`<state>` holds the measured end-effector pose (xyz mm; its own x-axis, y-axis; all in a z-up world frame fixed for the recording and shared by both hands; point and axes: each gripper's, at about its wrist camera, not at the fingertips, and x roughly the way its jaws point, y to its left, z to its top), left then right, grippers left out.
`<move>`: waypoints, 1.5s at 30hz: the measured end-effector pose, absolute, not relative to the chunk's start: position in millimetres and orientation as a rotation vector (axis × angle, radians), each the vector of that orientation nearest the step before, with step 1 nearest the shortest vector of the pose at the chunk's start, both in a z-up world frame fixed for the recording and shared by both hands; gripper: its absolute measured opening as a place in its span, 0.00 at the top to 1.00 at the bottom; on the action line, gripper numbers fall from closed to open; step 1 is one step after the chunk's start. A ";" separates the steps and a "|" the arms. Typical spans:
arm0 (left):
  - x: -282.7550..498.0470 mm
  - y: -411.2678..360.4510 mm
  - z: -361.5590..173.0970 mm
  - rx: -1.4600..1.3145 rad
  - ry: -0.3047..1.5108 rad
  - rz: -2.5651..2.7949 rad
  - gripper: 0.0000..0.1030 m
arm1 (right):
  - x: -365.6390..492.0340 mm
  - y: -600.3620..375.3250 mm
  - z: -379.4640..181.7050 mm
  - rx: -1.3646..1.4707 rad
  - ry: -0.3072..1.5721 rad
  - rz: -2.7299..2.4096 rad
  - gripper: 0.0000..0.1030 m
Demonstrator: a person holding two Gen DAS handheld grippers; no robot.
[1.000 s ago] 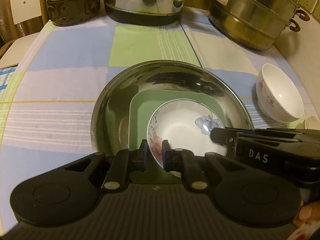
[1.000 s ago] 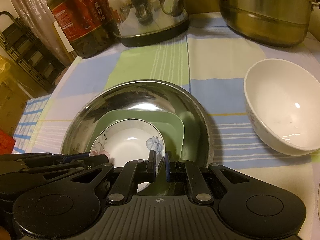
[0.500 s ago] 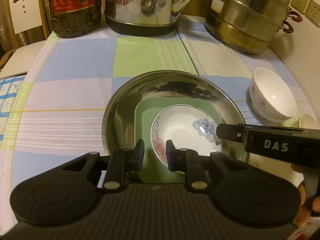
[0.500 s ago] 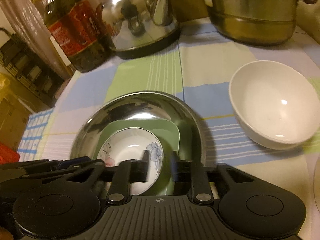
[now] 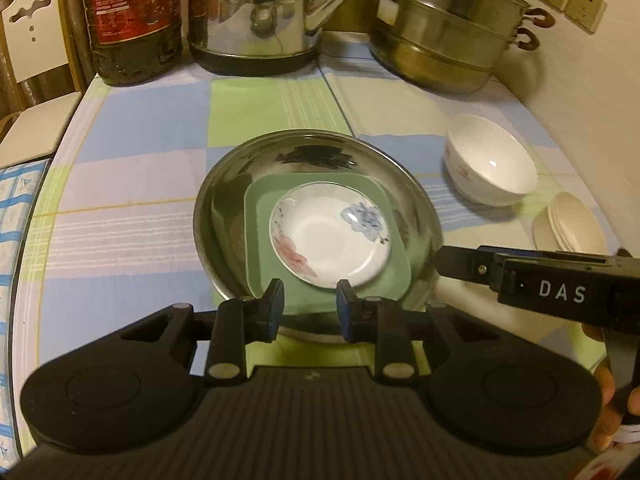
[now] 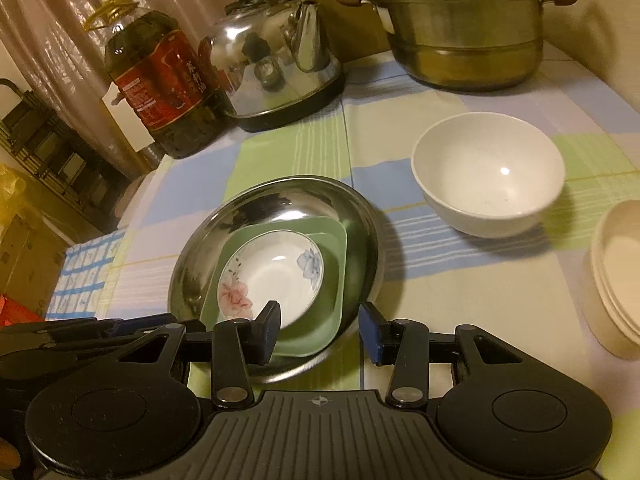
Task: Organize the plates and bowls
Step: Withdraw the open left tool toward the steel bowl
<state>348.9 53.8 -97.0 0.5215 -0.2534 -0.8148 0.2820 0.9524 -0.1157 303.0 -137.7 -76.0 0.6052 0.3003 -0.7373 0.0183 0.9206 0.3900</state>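
The small white floral porcelain plate sits on a green square plate inside a round steel basin, both grippers' fingers just opened and empty, the right gripper lettered "DAS".

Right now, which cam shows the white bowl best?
Right wrist: the white bowl sits large and whole, its inside and rim clear, apart from the steel basin. Left wrist shows the bowl smaller, near the right edge, but catches a pink pattern on its outer wall.
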 end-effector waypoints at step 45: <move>150.9 -52.4 -63.8 0.002 0.973 -0.238 0.76 | 121.8 -256.1 -45.3 0.379 0.957 0.262 0.47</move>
<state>150.9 -52.4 -63.8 0.5388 -0.1994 -0.8185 0.2008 0.9740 -0.1050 121.8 -256.1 -45.3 0.5523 0.3799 -0.7421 -0.0502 0.9037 0.4253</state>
